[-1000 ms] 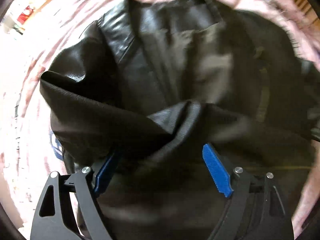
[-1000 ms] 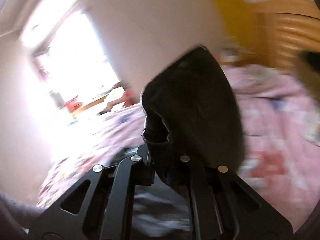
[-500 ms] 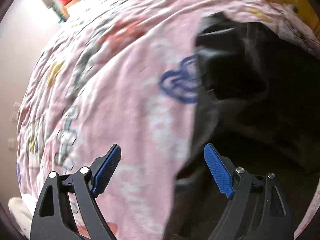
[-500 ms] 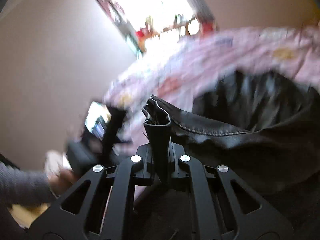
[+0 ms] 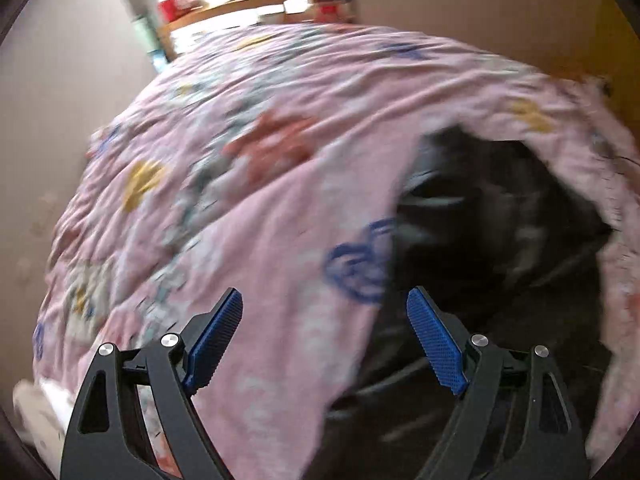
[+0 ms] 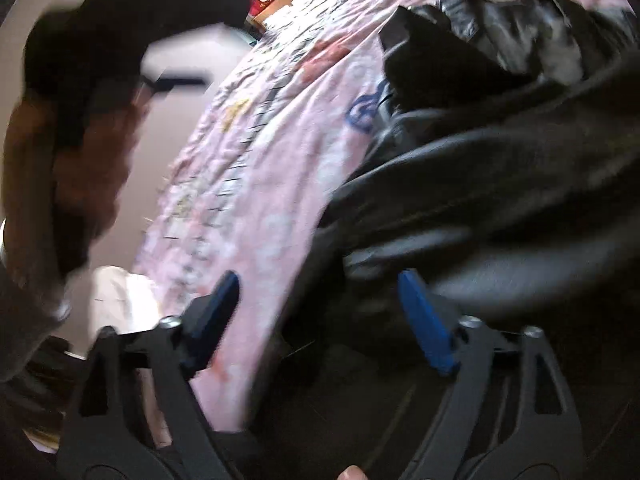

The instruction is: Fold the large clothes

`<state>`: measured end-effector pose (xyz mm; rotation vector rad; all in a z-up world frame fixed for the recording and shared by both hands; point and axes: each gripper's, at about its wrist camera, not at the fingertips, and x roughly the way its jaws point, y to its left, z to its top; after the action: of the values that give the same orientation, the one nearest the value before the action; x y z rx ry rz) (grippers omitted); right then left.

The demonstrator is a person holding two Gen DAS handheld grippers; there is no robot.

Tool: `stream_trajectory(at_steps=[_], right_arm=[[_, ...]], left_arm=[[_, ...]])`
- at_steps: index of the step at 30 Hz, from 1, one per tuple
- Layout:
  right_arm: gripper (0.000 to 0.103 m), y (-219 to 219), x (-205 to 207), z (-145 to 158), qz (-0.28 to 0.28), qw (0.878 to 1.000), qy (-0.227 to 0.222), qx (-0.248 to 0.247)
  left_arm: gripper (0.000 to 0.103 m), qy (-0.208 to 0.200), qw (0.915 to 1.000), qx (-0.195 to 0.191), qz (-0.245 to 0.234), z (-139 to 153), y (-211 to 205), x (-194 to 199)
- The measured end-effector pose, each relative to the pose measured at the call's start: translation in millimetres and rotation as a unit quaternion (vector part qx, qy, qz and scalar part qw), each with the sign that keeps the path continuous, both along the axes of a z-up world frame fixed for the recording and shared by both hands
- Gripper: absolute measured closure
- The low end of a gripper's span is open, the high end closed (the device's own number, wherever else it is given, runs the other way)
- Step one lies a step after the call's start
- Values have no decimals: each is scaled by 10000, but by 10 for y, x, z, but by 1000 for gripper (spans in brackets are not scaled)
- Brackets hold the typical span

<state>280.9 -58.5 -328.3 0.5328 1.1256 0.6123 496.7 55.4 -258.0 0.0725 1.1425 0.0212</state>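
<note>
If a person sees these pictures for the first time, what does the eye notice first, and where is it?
First comes the pink patterned bedspread, which fills most of the left wrist view. Next is the black leather jacket, lying crumpled on the bedspread toward the right side of both views. In front, the left tool and the right tool stand open, their blue pads holding nothing.

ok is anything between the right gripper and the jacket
Nothing visible is. The right gripper is open directly over the black leather jacket, which lies on the pink bedspread. The left gripper is open too, off to its side.
</note>
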Motion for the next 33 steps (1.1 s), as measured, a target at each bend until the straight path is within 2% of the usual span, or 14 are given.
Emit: stream_trajectory(at_steps=[2, 4, 6, 9, 12, 13, 17, 20, 25, 27, 29, 30, 32, 33], right_arm=[[20, -62, -88, 270, 207, 9996, -165, 53], [20, -322, -122, 630, 180, 9985, -500, -105], [20, -804, -28, 893, -74, 9937, -820, -756], [20, -1738, 337, 1085, -711, 9756, -1147, -1730], [20, -2468, 963, 1104, -1079, 9490, -1200, -2708], [20, -2615, 1190, 1079, -1112, 9426, -1090, -2953], [20, -3029, 2240, 770, -931, 9491, -408, -2982], [20, -3051, 2848, 448, -594, 9508, 188, -3034], [20, -2904, 3242, -54, 40, 9573, 1385, -2538], [20, -2754, 3279, -172, 285, 9447, 1515, -2895], [21, -2562, 3263, -311, 649, 9056, 1583, -3882], [30, -2517, 3238, -359, 767, 8967, 1596, -4057], [57, -2556, 3197, -456, 663, 8990, 1834, -3922], [64, -2606, 3184, -467, 495, 8987, 1874, -3934]], left_arm=[[17, 199, 9981, -71, -579, 57, -348, 112], [17, 519, 9906, -429, -1193, -45, -713, 190], [17, 803, 9824, -637, -1562, -226, -1008, 207], [17, 1031, 9774, -488, -1778, -579, -1393, 140], [18, 1342, 9735, -325, -1821, -953, -1634, -3], [19, 1425, 9733, -118, -1794, -1098, -1691, -68], [19, 1733, 9733, 781, -1285, -1633, -1642, -267], [18, 1929, 9734, 722, -999, -1853, -1480, -443], [15, 1826, 9750, 741, -1022, -1908, -1450, -561], [13, 1835, 9761, 677, -943, -1956, -1418, -575], [9, 1832, 9770, 655, -871, -1969, -1359, -589], [8, 1822, 9775, 669, -827, -1977, -1331, -601], [7, 1765, 9789, 645, -806, -1992, -1295, -648], [6, 1746, 9792, 644, -804, -1997, -1284, -674]])
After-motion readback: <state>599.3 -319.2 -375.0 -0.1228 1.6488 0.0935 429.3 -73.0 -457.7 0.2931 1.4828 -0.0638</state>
